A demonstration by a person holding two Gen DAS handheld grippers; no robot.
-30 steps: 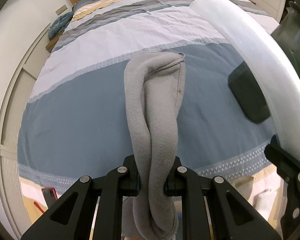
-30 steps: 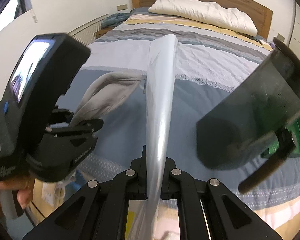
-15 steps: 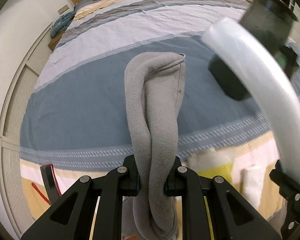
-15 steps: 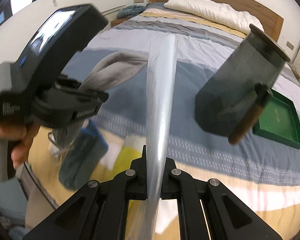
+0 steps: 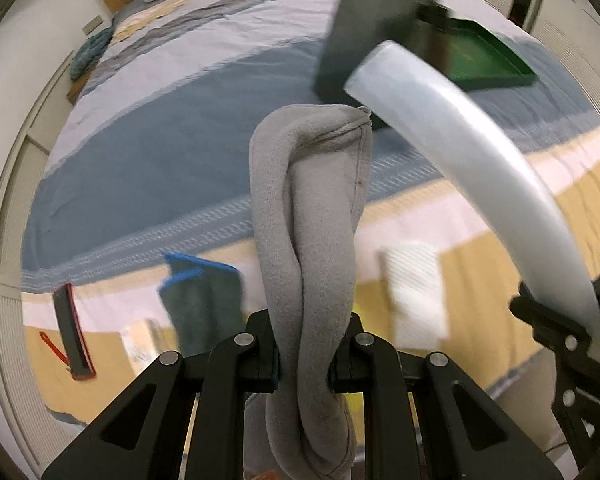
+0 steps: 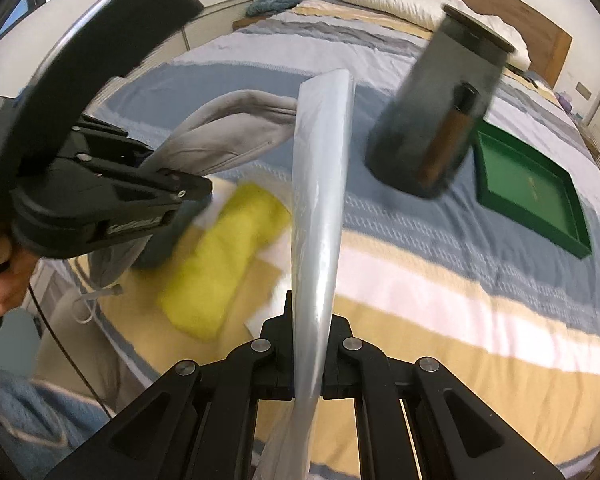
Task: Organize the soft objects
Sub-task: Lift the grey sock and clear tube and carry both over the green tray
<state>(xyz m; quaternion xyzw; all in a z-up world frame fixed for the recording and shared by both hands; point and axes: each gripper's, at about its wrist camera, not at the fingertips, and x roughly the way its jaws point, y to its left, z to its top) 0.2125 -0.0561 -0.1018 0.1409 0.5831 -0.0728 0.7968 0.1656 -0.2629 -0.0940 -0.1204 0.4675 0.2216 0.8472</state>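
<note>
Left gripper (image 5: 303, 364): jaws pinching grey fleece cloth (image 5: 312, 216), frame centre, lifted for sorting. Right gripper (image 6: 308, 356): jaws pinching clear plastic bag (image 6: 320, 184), likely held to receive it.

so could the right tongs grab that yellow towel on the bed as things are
Probably not yet. The right tongs are shut on the plastic bag, so nothing free to grip with. The yellow towel lies uncovered on the bed just left of them.
</note>
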